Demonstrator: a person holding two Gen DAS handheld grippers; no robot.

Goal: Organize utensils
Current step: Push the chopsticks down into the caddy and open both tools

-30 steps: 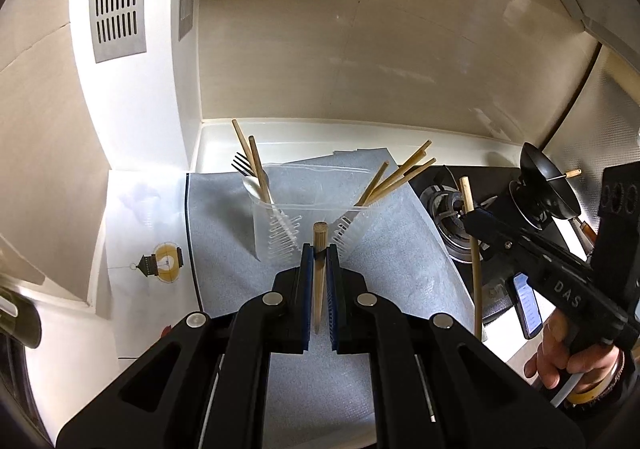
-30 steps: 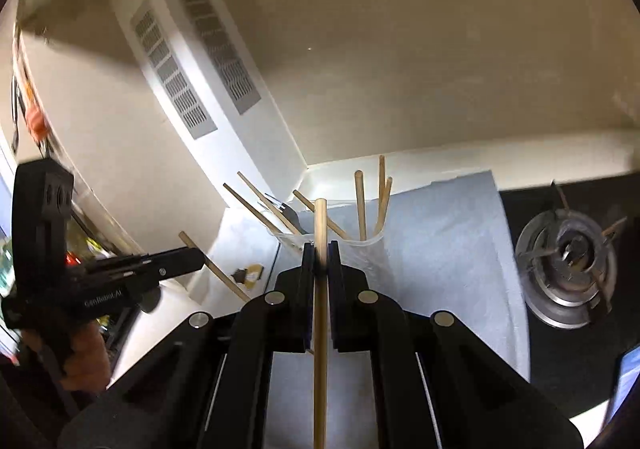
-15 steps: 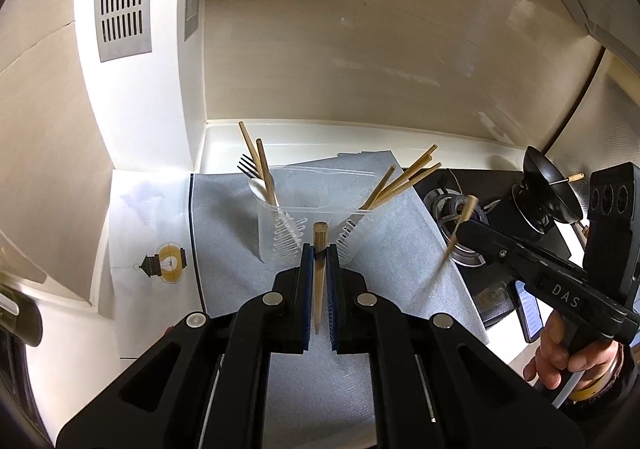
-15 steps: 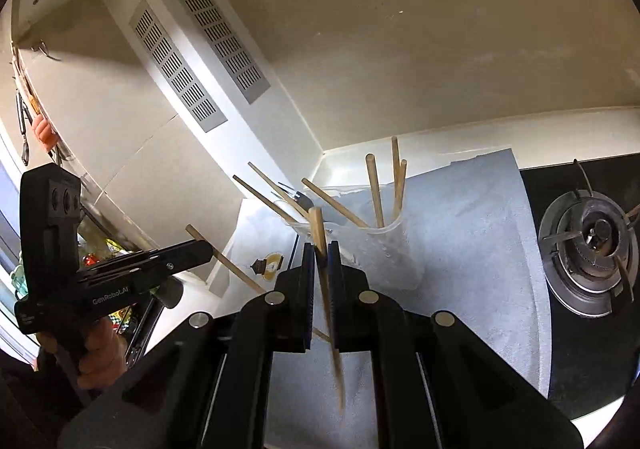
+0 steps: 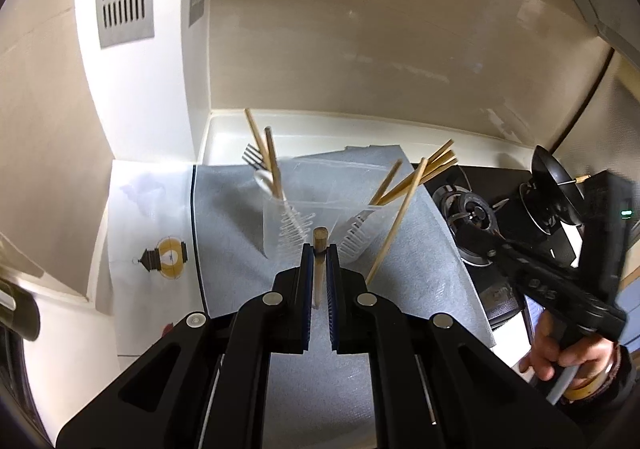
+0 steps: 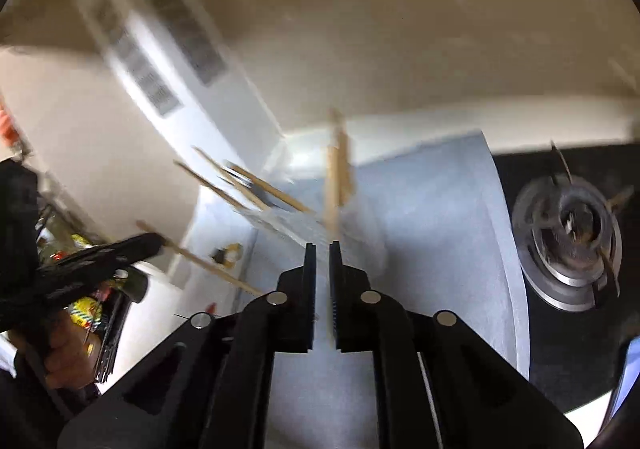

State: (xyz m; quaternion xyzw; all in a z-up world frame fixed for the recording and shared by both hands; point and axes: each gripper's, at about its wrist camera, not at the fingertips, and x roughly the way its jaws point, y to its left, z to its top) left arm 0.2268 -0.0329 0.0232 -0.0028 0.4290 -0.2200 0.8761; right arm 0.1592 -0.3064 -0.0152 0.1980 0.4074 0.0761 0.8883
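A clear plastic utensil holder [image 5: 308, 215] [image 6: 288, 223] stands on a grey mat [image 5: 228, 233]. Its left part holds a fork [image 5: 251, 157] and chopsticks, its right part several chopsticks [image 5: 434, 165]. My left gripper [image 5: 319, 249] is shut on one wooden chopstick [image 5: 319, 239] just in front of the holder. My right gripper [image 6: 322, 249] hangs near the holder's right side, its jaws opening with nothing between them. A loose chopstick [image 5: 396, 221] [image 6: 334, 185] slants across the holder's right front corner, free of both grippers. I cannot tell whether it is inside.
A gas burner [image 5: 468, 209] [image 6: 568, 237] sits right of the mat, with a black pan [image 5: 554, 185] behind it. A white cloth with a lantern picture [image 5: 168, 257] lies left of the mat. Walls close in at the back and left. A hand [image 5: 560, 349] holds the right gripper.
The chopstick in my right gripper tilted, then left the jaws as they parted. It now slants at the holder's right corner. The right gripper dropped lower. The left gripper stayed put.
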